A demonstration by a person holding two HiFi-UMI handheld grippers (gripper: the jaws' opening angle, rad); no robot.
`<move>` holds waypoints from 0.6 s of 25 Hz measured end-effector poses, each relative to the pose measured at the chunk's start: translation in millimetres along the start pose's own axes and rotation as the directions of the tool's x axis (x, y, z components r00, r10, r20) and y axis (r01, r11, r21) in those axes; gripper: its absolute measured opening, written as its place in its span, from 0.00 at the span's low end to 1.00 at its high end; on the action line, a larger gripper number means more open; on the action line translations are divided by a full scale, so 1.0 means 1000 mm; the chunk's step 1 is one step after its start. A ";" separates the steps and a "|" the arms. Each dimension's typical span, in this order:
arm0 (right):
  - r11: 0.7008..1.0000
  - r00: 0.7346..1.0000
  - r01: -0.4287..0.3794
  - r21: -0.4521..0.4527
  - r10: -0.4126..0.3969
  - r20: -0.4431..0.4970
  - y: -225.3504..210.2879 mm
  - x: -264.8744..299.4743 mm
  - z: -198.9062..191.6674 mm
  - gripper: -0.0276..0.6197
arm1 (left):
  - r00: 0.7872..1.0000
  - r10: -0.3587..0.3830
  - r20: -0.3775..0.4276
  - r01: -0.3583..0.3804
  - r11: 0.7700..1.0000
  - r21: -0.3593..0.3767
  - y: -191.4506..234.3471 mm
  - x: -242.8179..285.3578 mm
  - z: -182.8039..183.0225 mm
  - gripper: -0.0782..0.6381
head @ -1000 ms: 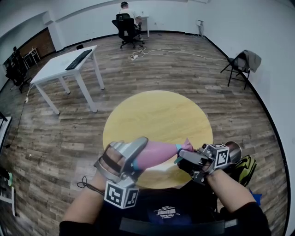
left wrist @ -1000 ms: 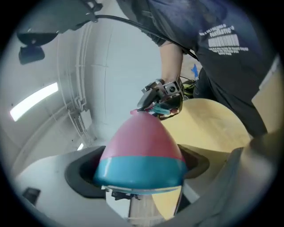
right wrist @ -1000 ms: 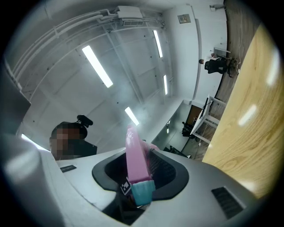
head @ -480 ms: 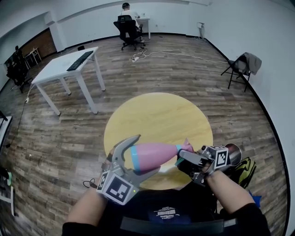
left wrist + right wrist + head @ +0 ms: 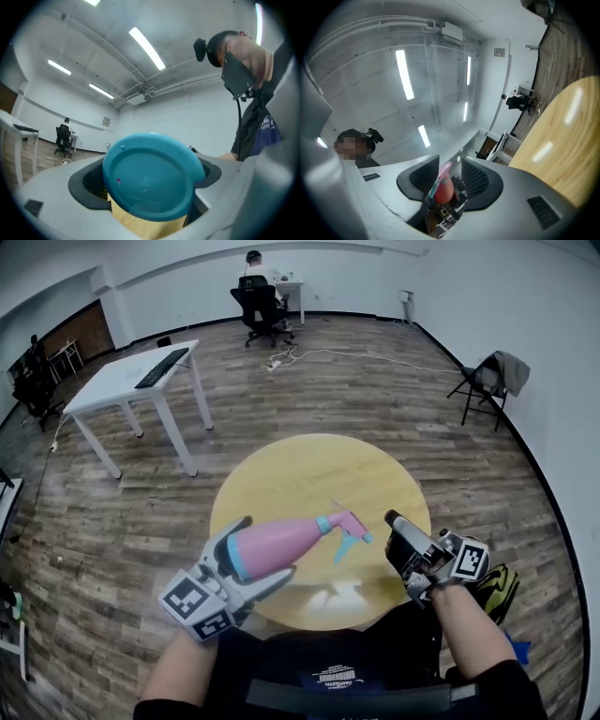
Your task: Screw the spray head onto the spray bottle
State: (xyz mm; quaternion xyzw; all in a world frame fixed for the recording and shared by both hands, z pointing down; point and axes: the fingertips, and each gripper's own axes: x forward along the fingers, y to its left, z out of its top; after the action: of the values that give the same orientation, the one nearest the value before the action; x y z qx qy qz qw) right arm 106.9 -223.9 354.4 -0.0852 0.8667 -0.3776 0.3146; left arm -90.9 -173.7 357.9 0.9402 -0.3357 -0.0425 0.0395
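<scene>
Over round yellow table (image 5: 309,474), left fingers (image 5: 231,533) clench spray bottle (image 5: 278,545); right fingers (image 5: 401,538), just opening, empty.

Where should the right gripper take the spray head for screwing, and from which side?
Probably best to grip the spray head on its pink body just past the collar, coming from the right, in line with the bottle. The bottle lies level in the left gripper, head pointing at the right gripper, whose jaws have just been opening, empty.
</scene>
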 end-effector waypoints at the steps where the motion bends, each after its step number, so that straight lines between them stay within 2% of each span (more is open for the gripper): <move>1: 1.000 0.999 0.005 -0.030 -0.004 0.039 0.001 -0.005 0.012 0.30 | 0.999 0.009 0.034 -0.008 0.999 -0.048 0.007 -0.005 0.003 0.82; 3: 0.996 0.995 0.017 -0.091 -0.008 0.101 0.005 -0.012 0.032 0.20 | 0.995 0.037 0.092 -0.024 0.991 -0.131 0.021 -0.014 0.007 0.82; 4: 0.992 0.993 0.022 -0.122 -0.008 0.119 0.008 -0.014 0.039 0.11 | 0.992 0.051 0.113 -0.033 0.987 -0.159 0.026 -0.018 0.009 0.82; 5: 0.988 0.992 0.022 -0.151 -0.002 0.127 0.012 -0.015 0.044 0.09 | 0.989 0.065 0.130 -0.041 0.983 -0.178 0.031 -0.021 0.011 0.82; 7: 0.982 0.991 0.004 -0.188 0.021 0.132 0.021 -0.016 0.049 0.08 | 0.984 0.086 0.156 -0.054 0.979 -0.199 0.036 -0.026 0.016 0.82; 11: 0.979 0.990 -0.028 -0.200 0.054 0.130 0.033 -0.012 0.050 0.08 | 0.975 0.111 0.194 -0.068 0.975 -0.212 0.041 -0.035 0.028 0.82; 15: 0.974 0.997 -0.031 -0.222 0.047 0.065 0.037 -0.001 0.040 0.08 | 0.973 0.108 0.202 -0.065 0.976 -0.210 0.038 -0.040 0.034 0.82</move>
State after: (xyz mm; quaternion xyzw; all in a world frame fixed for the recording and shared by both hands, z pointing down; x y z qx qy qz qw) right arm 135.1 -222.0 308.1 -0.1158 0.8933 -0.2694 0.3407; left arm -149.3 -179.4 330.0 0.9058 -0.3728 -0.1747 0.1003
